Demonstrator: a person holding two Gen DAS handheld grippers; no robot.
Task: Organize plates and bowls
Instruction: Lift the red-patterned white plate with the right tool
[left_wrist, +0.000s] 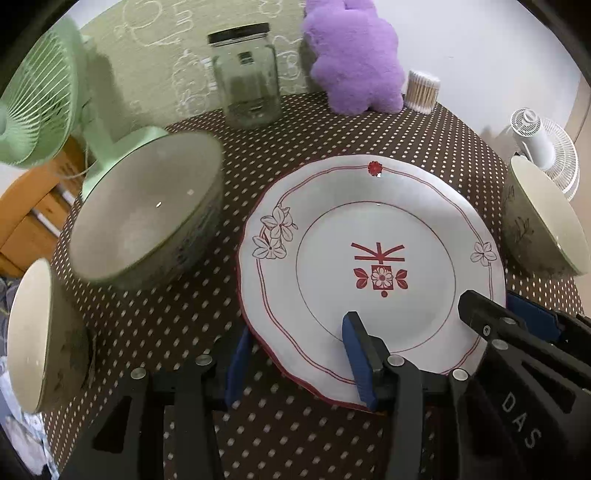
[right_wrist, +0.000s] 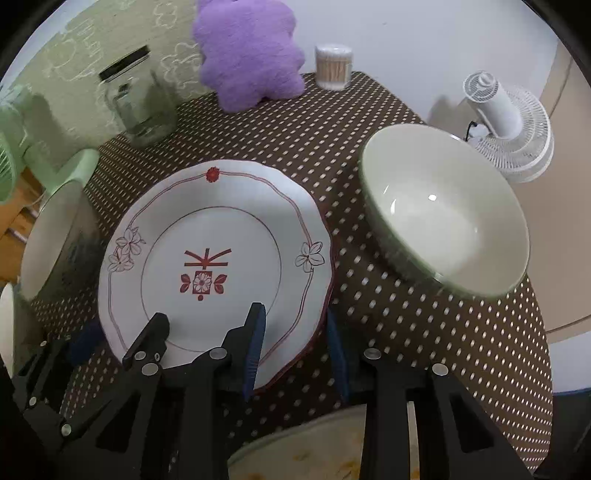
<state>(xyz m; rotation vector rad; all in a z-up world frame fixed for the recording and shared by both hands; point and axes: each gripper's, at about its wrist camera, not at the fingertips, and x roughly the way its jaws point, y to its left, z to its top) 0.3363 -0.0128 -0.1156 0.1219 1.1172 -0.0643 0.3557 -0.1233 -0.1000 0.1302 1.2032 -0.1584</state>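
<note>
A white plate (left_wrist: 373, 221) with red line flowers and a red edge lies on the dotted brown tablecloth (left_wrist: 184, 332). My left gripper (left_wrist: 295, 325) straddles its near left rim. One blue pad (left_wrist: 356, 350) rests on the plate's face and the other sits against the outer edge. My right gripper (right_wrist: 295, 310) grips the near right rim of the same plate (right_wrist: 214, 229) the same way. Pale bowls stand around it: a large bowl (left_wrist: 147, 210), a left bowl (left_wrist: 33, 332) and a right bowl (right_wrist: 443, 210).
At the back stand a glass jar (left_wrist: 247, 81), a purple plush (left_wrist: 354, 55) and a tub of cotton swabs (left_wrist: 423, 90). A green fan (left_wrist: 37, 103) is at the left and a white fan (right_wrist: 506, 122) off the table's right edge. Another dish (right_wrist: 314, 454) lies under the right gripper.
</note>
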